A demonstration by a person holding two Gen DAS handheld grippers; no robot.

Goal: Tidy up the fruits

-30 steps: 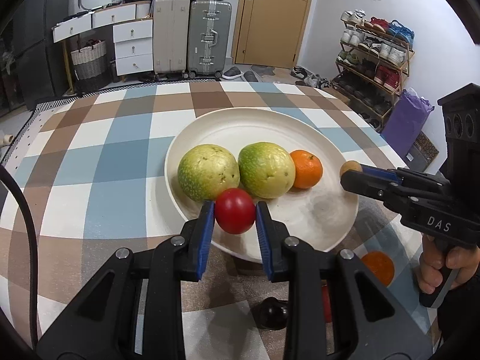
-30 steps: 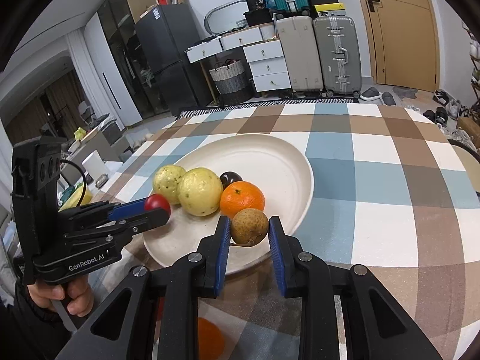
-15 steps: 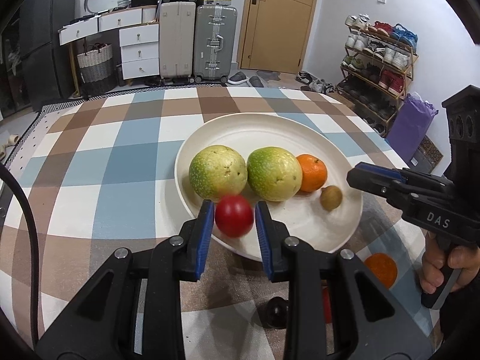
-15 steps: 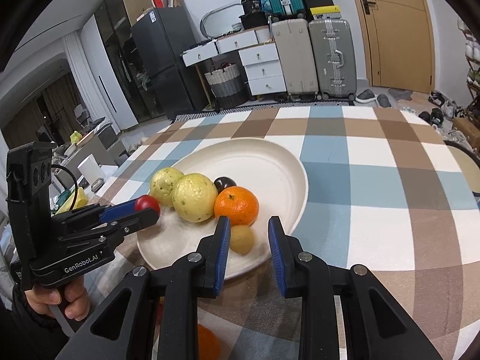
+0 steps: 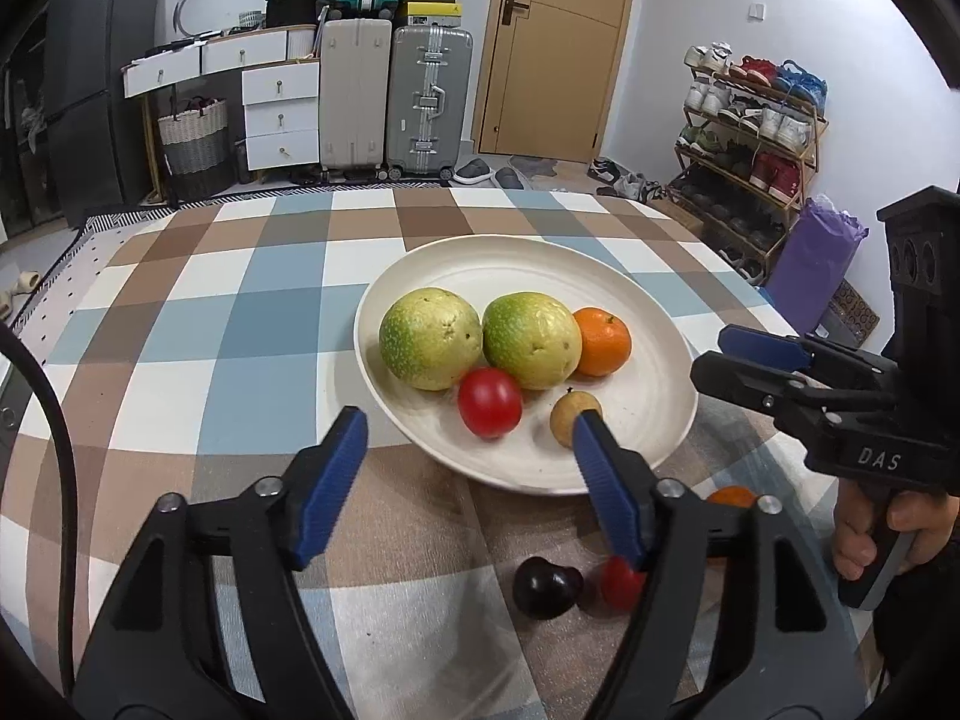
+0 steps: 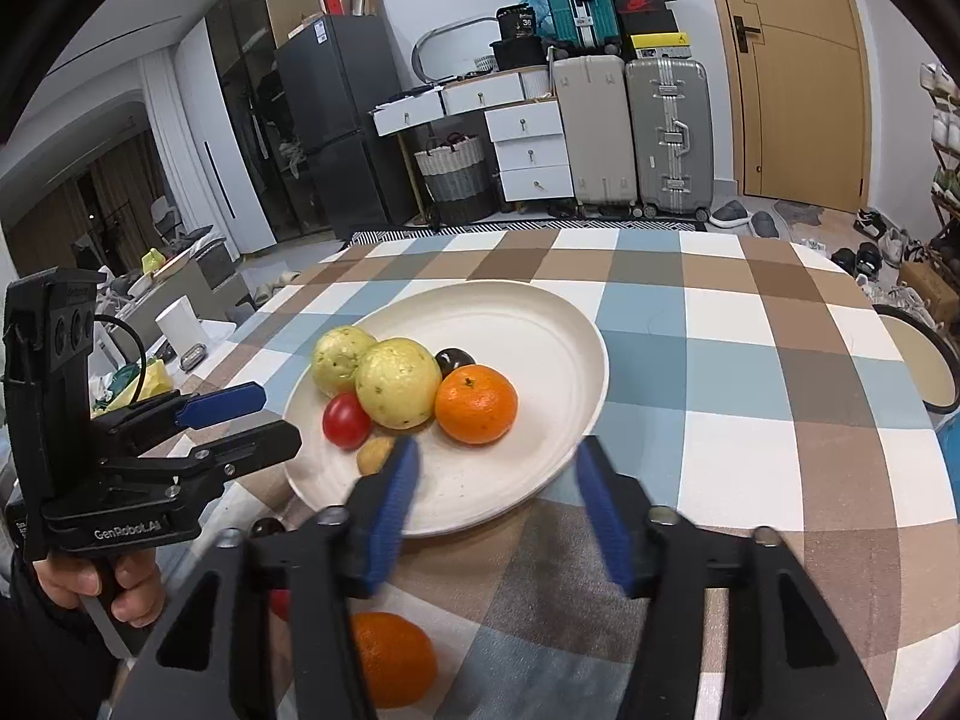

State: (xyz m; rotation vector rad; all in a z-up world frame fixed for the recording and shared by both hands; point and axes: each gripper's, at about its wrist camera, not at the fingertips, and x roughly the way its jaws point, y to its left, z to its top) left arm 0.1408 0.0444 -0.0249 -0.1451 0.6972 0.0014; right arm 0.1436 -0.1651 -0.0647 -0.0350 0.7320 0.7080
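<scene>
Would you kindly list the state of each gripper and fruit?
Left gripper: open, empty.
Right gripper: open, empty.
Small red tomato: resting on the white round plate.
Small brown round fruit: on the plate.
Dark plum: off the plate, on the checked tablecloth.

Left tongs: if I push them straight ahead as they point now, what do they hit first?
Probably the red tomato on the white plate; it sits between the open left tongs, with the green fruit just behind. Depth is uncertain.

light: even, bright indoor | shadows: soft | edges: fisheye bending, dark vignette | blur: right claw [image 6: 495, 477] fingers smeared
</scene>
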